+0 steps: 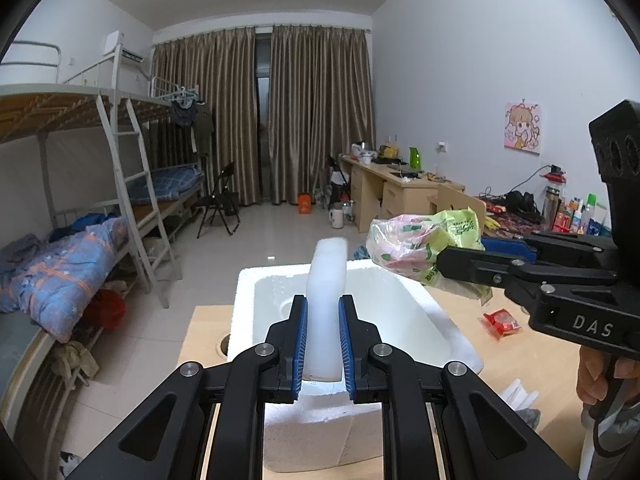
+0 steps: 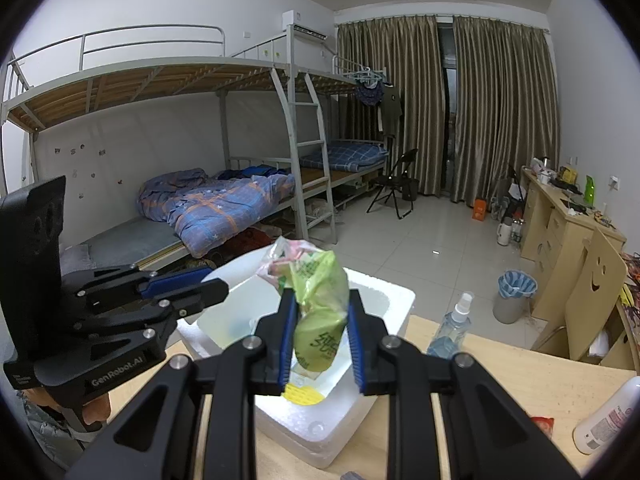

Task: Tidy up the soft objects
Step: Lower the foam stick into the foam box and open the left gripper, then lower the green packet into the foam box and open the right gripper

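My left gripper (image 1: 323, 308) is shut on a white foam block (image 1: 326, 280) and holds it upright above the white foam box (image 1: 256, 280). My right gripper (image 2: 322, 308) is shut on a crumpled green and pink plastic bag (image 2: 316, 292) over the same box (image 2: 384, 300). In the left wrist view the right gripper (image 1: 444, 258) comes in from the right with the bag (image 1: 420, 244) over the box's far right rim. In the right wrist view the left gripper (image 2: 208, 284) shows at the left; the block is hidden there.
The box stands on a wooden table (image 1: 532, 352). A red packet (image 1: 502, 322) and white tissues (image 1: 520, 396) lie right of it. A spray bottle (image 2: 452, 324) and a white bottle (image 2: 608, 416) stand on the table. Bunk beds (image 2: 224, 200) and a desk (image 1: 384, 184) lie beyond.
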Tool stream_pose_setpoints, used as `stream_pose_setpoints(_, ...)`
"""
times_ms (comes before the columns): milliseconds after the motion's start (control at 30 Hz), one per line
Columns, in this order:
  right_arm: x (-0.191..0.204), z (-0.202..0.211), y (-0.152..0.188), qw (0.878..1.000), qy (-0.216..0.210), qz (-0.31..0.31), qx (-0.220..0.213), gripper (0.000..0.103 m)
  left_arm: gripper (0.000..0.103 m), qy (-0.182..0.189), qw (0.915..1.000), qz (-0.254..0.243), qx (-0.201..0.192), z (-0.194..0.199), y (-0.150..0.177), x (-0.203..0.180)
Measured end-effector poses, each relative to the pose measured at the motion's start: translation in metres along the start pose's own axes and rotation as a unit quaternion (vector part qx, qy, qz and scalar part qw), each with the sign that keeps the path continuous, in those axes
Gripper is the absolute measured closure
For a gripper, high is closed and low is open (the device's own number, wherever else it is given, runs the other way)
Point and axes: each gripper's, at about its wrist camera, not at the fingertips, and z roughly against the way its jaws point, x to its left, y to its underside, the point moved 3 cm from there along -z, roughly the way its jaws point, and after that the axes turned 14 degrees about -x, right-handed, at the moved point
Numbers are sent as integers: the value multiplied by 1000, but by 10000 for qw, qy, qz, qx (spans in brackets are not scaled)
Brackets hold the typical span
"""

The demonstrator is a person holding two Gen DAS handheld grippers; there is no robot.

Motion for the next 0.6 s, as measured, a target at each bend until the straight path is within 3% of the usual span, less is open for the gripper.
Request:
stream_pose_setpoints(267,-4,-3,1,10000,13,-12,28,75,77,33,10000,7,-17,-2,2,4)
stream_pose_setpoints(333,-4,-3,1,10000,14,-11,25,75,56,25,10000,11,-32,-1,2,5)
stream_pose_setpoints(400,-4,-3,1,10000,17,-15,25,75,22,-35,10000,-16,-27,-1,2,6)
stream_pose_setpoints(467,-4,-3,2,10000,16,-10,35,75,10,-119,9999,-4,-97,3,3,9)
stream_pose_setpoints(600,-3,-6,4,10000,19,1,71,75,5,-247,9993,10,-274,15,1,13)
